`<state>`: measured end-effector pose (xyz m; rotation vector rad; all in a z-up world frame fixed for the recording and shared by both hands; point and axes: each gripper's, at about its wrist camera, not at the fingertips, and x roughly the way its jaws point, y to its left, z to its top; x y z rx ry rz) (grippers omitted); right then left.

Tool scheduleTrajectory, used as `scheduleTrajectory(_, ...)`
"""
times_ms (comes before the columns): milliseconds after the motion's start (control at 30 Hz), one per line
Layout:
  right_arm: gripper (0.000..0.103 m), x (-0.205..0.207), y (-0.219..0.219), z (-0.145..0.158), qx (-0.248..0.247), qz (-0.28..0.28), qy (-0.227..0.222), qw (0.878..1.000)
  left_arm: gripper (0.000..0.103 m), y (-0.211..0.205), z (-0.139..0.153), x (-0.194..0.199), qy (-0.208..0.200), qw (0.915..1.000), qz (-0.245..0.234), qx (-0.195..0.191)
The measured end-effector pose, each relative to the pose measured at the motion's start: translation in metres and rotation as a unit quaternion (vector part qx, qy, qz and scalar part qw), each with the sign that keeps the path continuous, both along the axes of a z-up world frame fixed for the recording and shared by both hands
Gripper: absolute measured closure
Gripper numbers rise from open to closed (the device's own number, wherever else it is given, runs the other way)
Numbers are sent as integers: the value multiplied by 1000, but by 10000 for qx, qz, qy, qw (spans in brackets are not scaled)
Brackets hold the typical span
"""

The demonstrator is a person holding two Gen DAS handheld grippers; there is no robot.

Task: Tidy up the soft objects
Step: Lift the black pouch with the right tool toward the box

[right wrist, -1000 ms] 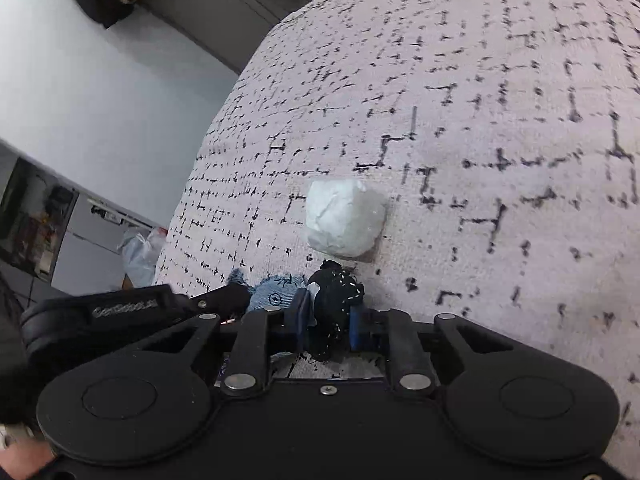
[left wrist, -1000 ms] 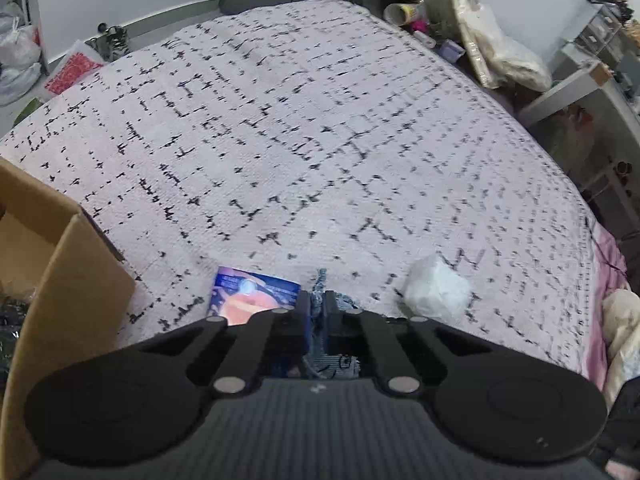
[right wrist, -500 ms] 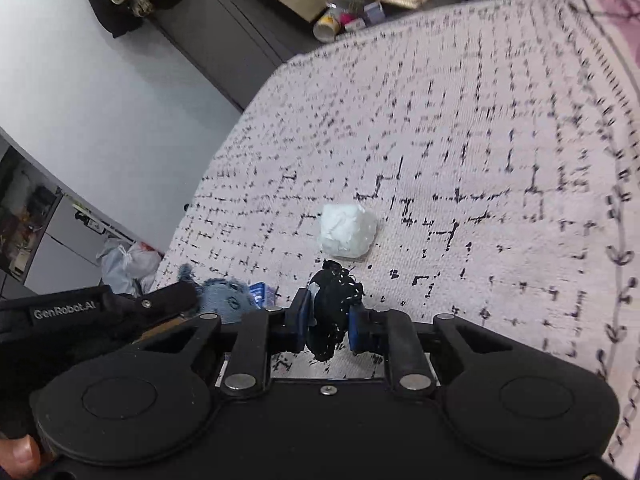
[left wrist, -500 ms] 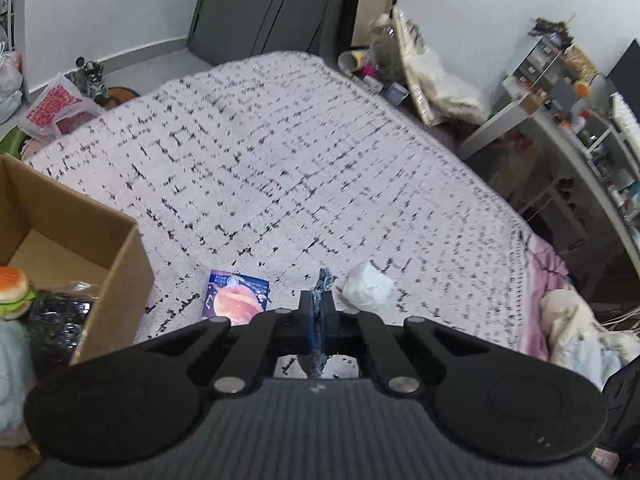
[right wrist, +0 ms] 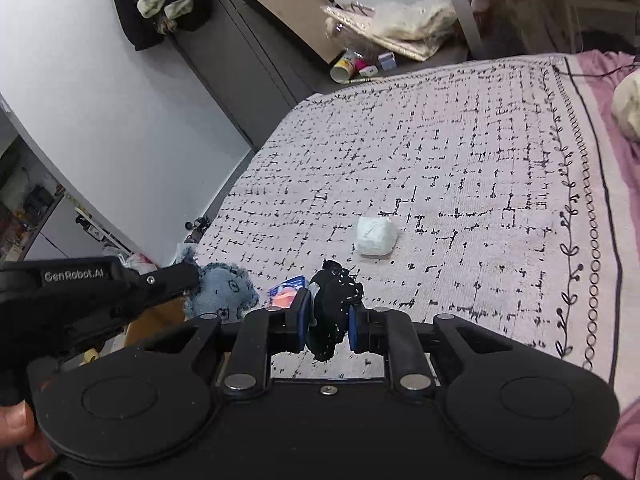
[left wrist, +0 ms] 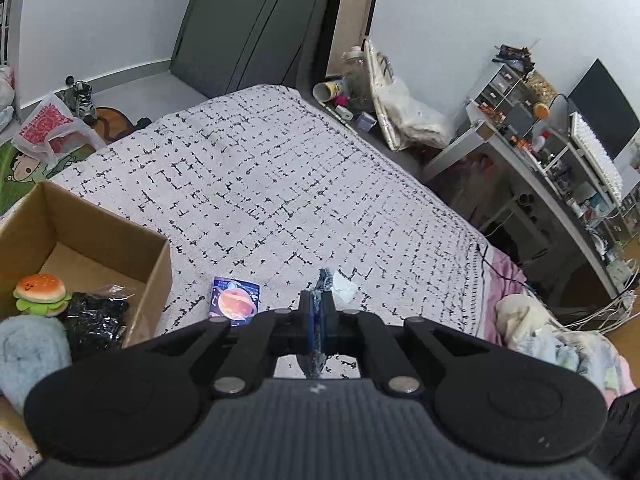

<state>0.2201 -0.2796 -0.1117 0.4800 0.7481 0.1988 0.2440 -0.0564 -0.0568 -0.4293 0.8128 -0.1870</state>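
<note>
The left wrist view shows the left gripper (left wrist: 318, 314) up above the bed (left wrist: 280, 184). Its two fingers are pressed tight on a thin blue denim piece (left wrist: 320, 308), seen edge-on here. A bit of the cloth sticks up past the tips and a bit hangs down below them. To the left sits a cardboard box (left wrist: 100, 236) on the bed. Inside it are a burger toy (left wrist: 40, 294), a black shiny bag (left wrist: 98, 320) and a fluffy light blue thing (left wrist: 28, 352). A small blue packet (left wrist: 236, 300) with an orange picture lies on the blanket between the box and the gripper. A white soft lump (left wrist: 344, 288) lies just behind the gripper tips.

In the right wrist view, the right gripper (right wrist: 328, 318) pinches a black soft thing with white specks (right wrist: 332, 304), and it is held up off the blanket. The white lump lies on the bed further ahead. On the left side, the other gripper holds the round frayed denim piece in the air, above the edge of the box.
</note>
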Motion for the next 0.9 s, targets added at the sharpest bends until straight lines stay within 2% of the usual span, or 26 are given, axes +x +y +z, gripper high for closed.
scheduleTrajectory(433,84,-48,32,49,-176,-95,-560,9982,101,51,34,-18,-446,9988,107,-156)
scheduleTrajectory(600,84,-53,45,60,-233,-127,-659,9975,101,76,43,-21,-685,9971,281,-176)
scheduleTrajectory(767,84,-53,62,66,-287,-114,-755,9967,101,102,47,-19,-744,9965,323,-178)
scheduleTrajectory(900,84,-49,76,65,-273,-120,-668,9973,101,120,47,-15,-774,9959,444,-110)
